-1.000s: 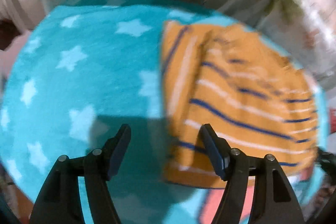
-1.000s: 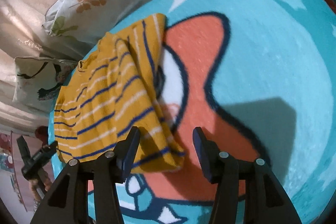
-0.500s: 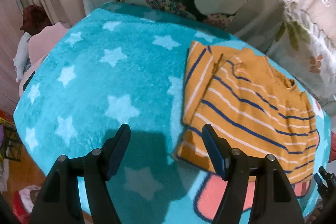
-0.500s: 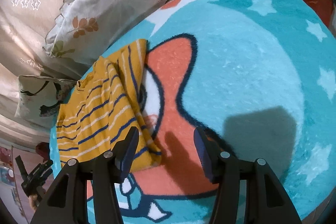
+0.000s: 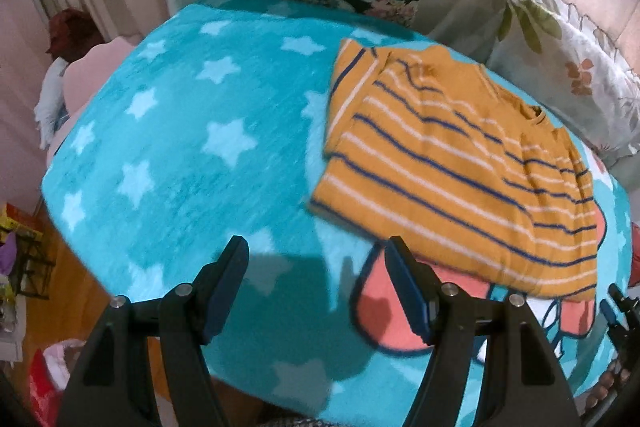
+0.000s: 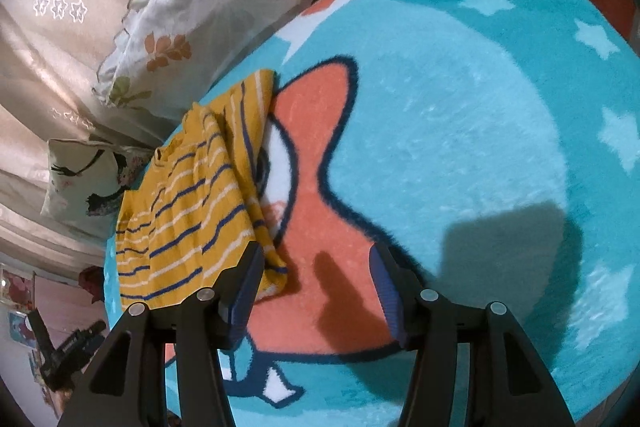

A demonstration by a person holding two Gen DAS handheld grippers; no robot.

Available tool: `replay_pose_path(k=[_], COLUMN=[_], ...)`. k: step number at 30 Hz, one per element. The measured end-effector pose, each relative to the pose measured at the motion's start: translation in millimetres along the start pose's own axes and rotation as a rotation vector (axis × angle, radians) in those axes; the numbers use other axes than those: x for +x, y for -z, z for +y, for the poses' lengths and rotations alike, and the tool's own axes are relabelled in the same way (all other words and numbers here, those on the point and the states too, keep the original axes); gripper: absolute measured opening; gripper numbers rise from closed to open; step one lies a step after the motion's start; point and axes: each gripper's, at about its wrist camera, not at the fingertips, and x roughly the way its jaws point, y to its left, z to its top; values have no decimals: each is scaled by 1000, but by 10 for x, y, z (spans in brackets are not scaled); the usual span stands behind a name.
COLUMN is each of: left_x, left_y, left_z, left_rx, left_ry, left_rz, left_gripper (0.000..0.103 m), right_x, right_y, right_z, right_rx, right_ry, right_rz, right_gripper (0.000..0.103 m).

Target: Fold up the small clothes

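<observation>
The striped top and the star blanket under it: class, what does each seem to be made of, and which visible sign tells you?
Striped top: looks like soft matte knit, likely cotton jersey; it lies limp and folds in gentle creases. Star blanket: looks like plush fleece, probably synthetic; its surface is fuzzy, with brushed streaks and blurry pattern edges.
</observation>
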Motion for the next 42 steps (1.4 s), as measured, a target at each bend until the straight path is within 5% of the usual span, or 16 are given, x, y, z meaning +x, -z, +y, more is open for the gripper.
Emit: replay_pose_path(k=[8, 12, 17, 23, 31, 33, 38, 42], left_x=[174, 382, 677, 1075, 1537, 1645, 1745, 1751], left_y=[13, -307, -855, -1365, -1671, -1727, -1874, -1921], left_z=[137, 208, 264, 234, -200, -251, -335, -471], left_rx=[-36, -75, -2, 102, 250, 241, 239, 302], left_ry=[34, 137, 175, 270, 532, 601, 685, 683], left_rz=[44, 54, 31, 88, 237, 279, 333, 349], left_gripper=[70, 70, 70, 70, 76, 84, 88, 88], right_x=[-57, -95, 60, 725, 1415, 1541, 1799, 2018], right_y=[91, 143, 243, 639, 1356, 1567, 2002, 2167], right_z=[197, 490, 1052, 2072, 3218, 3415, 3783, 3908], right_rx=[-83, -162, -227, -381, -705, -788, -1012, -1122], right_ry=[42, 78, 84, 53, -28, -38, 18, 107], right_rz=[4, -6, -9, 78, 168, 191, 158, 110], right_gripper=[59, 59, 59, 60, 60, 60, 62, 62])
